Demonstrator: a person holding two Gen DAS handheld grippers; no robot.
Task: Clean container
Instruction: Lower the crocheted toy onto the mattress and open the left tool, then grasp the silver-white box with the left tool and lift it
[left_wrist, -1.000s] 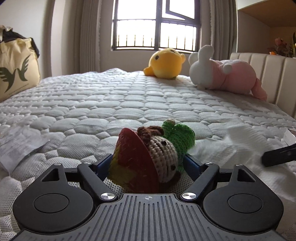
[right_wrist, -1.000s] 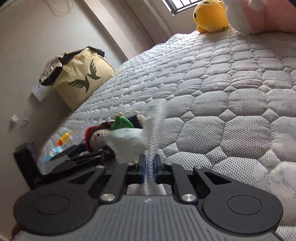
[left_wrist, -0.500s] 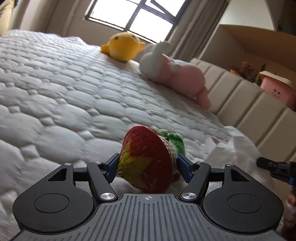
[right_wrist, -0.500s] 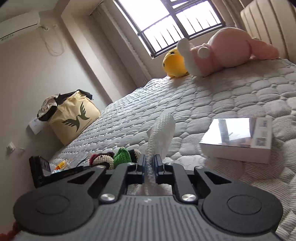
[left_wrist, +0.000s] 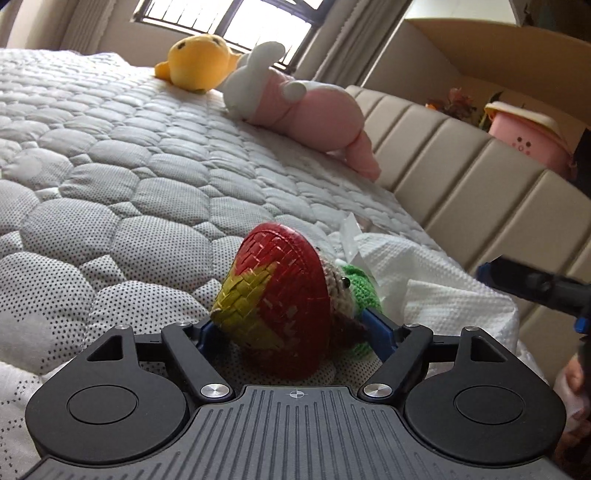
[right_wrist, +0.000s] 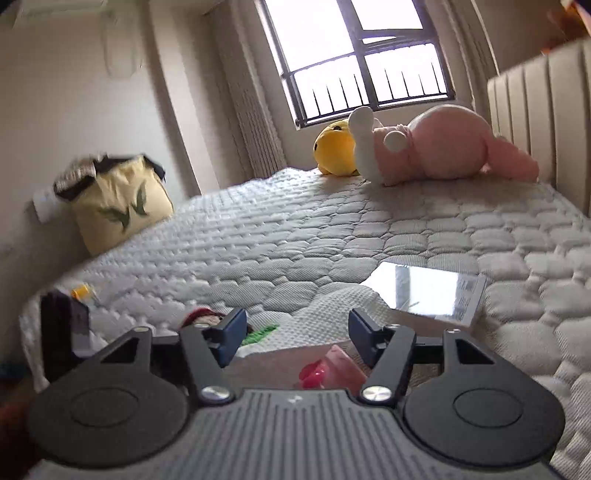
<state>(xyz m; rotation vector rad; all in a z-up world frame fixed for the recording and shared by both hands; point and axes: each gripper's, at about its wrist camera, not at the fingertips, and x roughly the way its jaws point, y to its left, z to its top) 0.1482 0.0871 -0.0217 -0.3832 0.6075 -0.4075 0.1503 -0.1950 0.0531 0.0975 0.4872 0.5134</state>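
Note:
A crochet doll (left_wrist: 347, 295) in a red and yellow woven hat (left_wrist: 280, 295) sits between the blue fingers of my left gripper (left_wrist: 291, 332), which is shut on it just above the quilted bed. A white paper towel (left_wrist: 436, 291) lies crumpled to the doll's right. My right gripper (right_wrist: 297, 332) is open with nothing between its fingers; the paper towel (right_wrist: 332, 306) lies on the bed under them. In the right wrist view the doll (right_wrist: 201, 317) and the left gripper (right_wrist: 62, 325) sit at the lower left. A blurred pink and red thing (right_wrist: 332, 369) shows below the fingers; I cannot tell what it is.
A silver box (right_wrist: 424, 291) lies on the mattress right of the towel. A yellow plush (left_wrist: 195, 62) and a pink and white plush (left_wrist: 306, 107) rest at the far end. A padded headboard (left_wrist: 461, 166) runs along the right, with a pink container (left_wrist: 524, 136) behind it. A yellow bag (right_wrist: 118, 206) stands left.
My right gripper has opened and let go of the paper towel, which now lies on the bed. My left gripper has turned further right, still holding the doll.

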